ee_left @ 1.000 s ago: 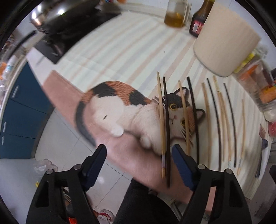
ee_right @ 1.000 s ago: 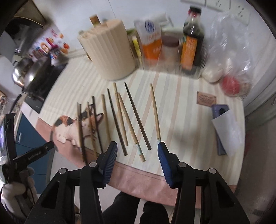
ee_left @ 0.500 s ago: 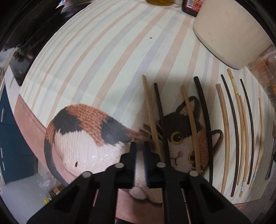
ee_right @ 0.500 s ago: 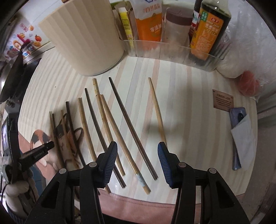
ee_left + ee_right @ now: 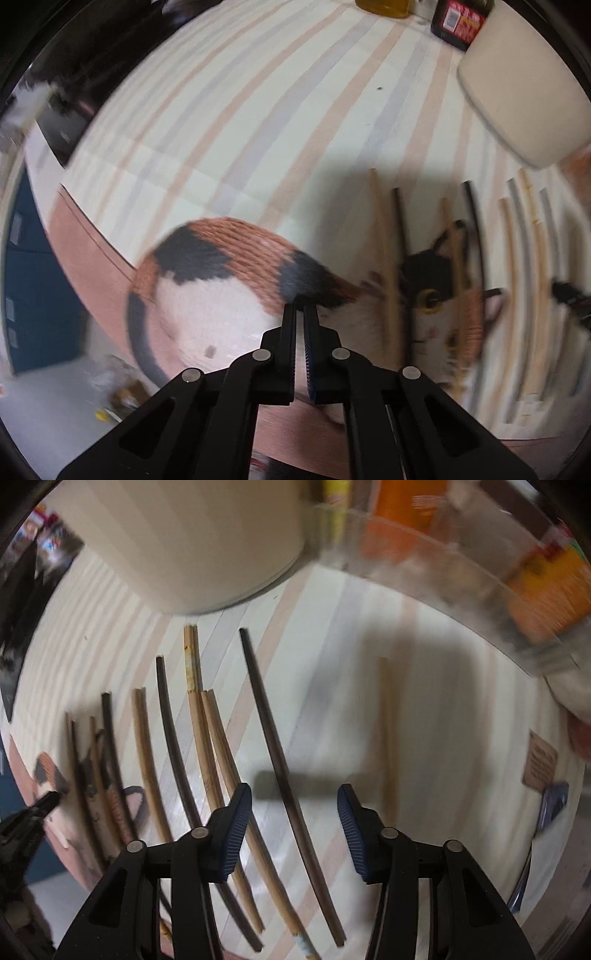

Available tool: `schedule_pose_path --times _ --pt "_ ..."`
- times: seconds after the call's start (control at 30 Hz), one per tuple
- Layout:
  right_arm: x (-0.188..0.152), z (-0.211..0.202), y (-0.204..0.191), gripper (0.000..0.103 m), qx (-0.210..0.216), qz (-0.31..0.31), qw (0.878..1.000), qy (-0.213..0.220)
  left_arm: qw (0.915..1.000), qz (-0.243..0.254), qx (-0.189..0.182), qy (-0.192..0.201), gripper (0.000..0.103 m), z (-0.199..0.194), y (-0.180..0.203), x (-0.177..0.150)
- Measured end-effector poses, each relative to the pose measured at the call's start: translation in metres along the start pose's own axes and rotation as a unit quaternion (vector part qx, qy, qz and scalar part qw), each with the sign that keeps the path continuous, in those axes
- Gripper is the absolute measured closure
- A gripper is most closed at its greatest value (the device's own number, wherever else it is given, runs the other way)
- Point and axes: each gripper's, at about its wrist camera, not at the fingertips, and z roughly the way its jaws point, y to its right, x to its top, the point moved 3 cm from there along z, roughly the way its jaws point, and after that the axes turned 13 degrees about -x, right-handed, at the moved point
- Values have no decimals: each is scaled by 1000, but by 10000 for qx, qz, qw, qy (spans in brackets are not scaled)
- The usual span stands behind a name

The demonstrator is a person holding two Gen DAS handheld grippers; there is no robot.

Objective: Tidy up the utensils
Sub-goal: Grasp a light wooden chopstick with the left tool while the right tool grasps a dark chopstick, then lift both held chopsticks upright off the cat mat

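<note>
We see the left gripper [image 5: 300,314] clenched empty over the cat mat [image 5: 221,280] — the right gripper [image 5: 294,812], closing, straddles a dark chopstick [image 5: 275,738] untouched

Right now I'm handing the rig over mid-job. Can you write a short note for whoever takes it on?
Left gripper: shut, nothing between its fingers, over the cat picture on the table mat.
Right gripper: open, its jaws have just been closing; a dark chopstick lies between the fingers, not gripped.
Chopsticks, light and dark, all lie loose in a row on the mat; a lone light chopstick lies apart to the right. The beige holder stands behind them.
Done: nothing gathered yet.
Left: pick up and sort all of them.
</note>
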Motion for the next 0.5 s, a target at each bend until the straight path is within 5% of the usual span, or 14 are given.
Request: schedule_pose_path --times 0.17,0.4,0.5 --pt "-4 -3 6 94 -158 24 9999 -36 9973 -214 -673 -203 95 5 11 -1" --pt "-25 -4 28 97 -44 215 9993 -311 9995 153 -287 -61 94 7 30 6" --pt "-29 -6 35 97 12 280 9989 -369 9986 18 -507 -131 94 2 29 13"
